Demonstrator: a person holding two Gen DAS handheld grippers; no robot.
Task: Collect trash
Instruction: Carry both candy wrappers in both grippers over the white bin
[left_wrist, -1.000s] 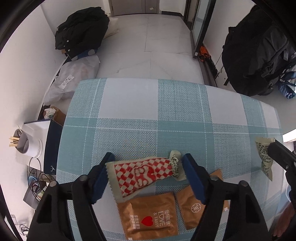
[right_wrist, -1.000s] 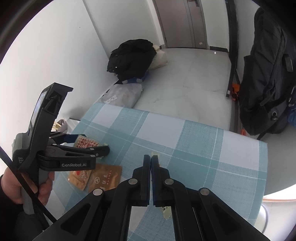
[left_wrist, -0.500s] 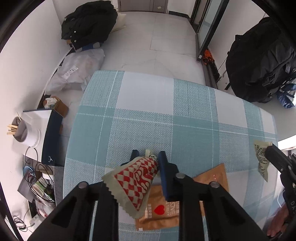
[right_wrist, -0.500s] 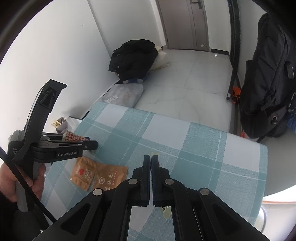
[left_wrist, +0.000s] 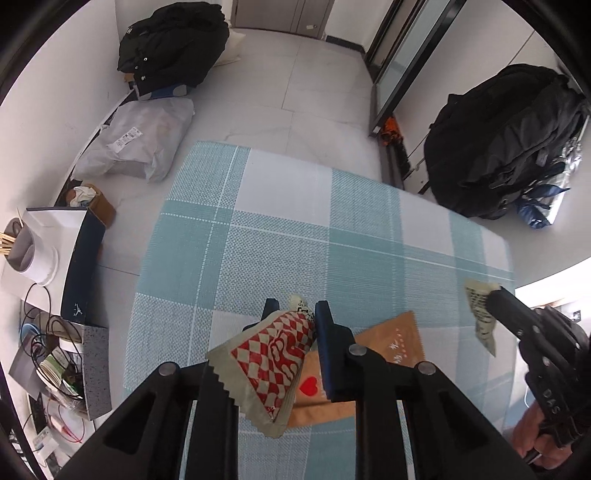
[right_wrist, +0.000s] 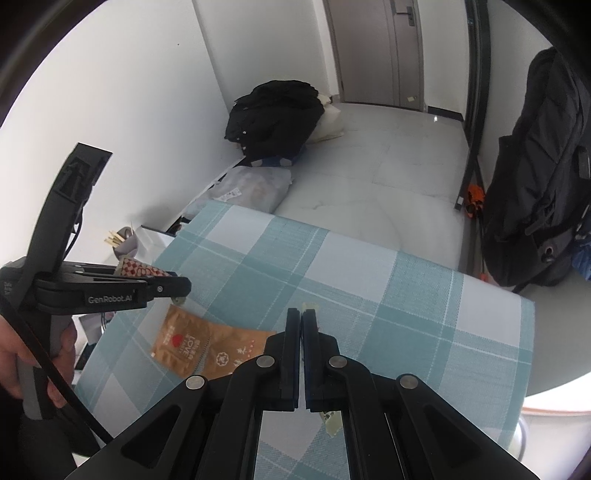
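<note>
My left gripper (left_wrist: 295, 314) is shut on a red-and-white checkered wrapper (left_wrist: 271, 358) and holds it a little above the teal plaid table (left_wrist: 295, 240). The right wrist view shows this gripper (right_wrist: 177, 288) at the left with the wrapper (right_wrist: 138, 270) sticking out behind its fingers. Below it two brown snack packets (left_wrist: 395, 343) (left_wrist: 317, 402) lie flat side by side. My right gripper (right_wrist: 302, 317) is shut on a pale wrapper with black print (right_wrist: 331, 421). From the left wrist that wrapper (left_wrist: 480, 314) hangs from the right gripper (left_wrist: 495, 295) near the table's right edge.
A black backpack (left_wrist: 498, 140) leans at the right by a sliding door. On the floor beyond the table lie a black jacket (left_wrist: 173, 44) and a white plastic bag (left_wrist: 140, 144). Left of the table stand a box, a cup of sticks (left_wrist: 29, 247) and cables.
The left jaws closed on the checkered wrapper and lifted it off the table, tilting it. The right gripper stayed shut on the pale wrapper.
</note>
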